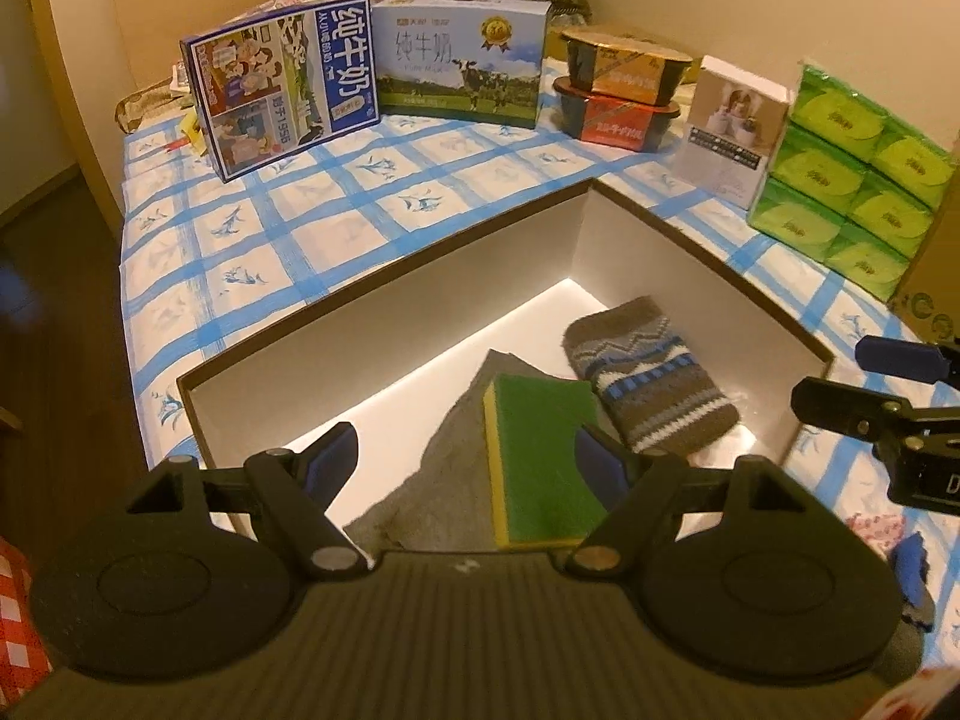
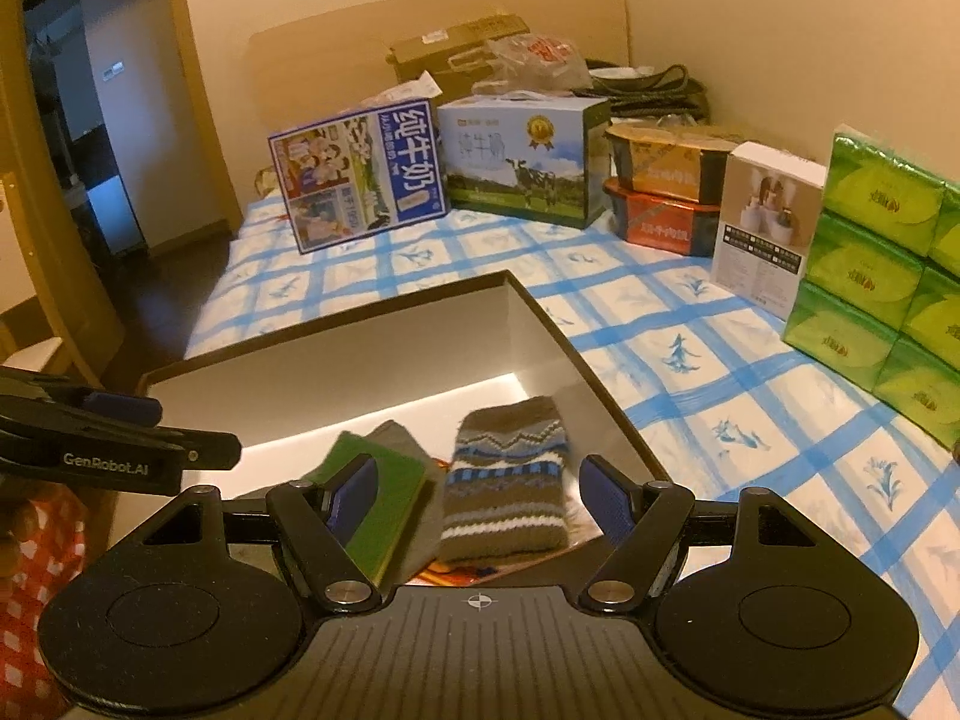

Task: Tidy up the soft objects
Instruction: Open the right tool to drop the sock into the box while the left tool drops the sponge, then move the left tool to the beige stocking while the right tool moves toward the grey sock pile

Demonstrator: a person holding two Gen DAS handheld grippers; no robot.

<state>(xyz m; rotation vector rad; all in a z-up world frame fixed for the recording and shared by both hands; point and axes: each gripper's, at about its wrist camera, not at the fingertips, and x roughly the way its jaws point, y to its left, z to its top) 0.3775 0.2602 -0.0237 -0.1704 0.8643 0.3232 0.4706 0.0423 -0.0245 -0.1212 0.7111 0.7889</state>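
Between the wide-open, empty left gripper (image 1: 468,462), a light, squashy green-and-yellow rectangular sponge (image 1: 543,456) looks best pinched across its long edges.

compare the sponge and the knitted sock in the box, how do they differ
The sponge is plain, a green scouring face over a yellow layer; the knitted sock is brown with blue, grey and white zigzag stripes. The sponge is a flat, straight-edged slab, the sock fuzzy and rounded. The sponge rests on a grey cloth, the sock mostly on the box floor. Both lie inside the box, ungripped.
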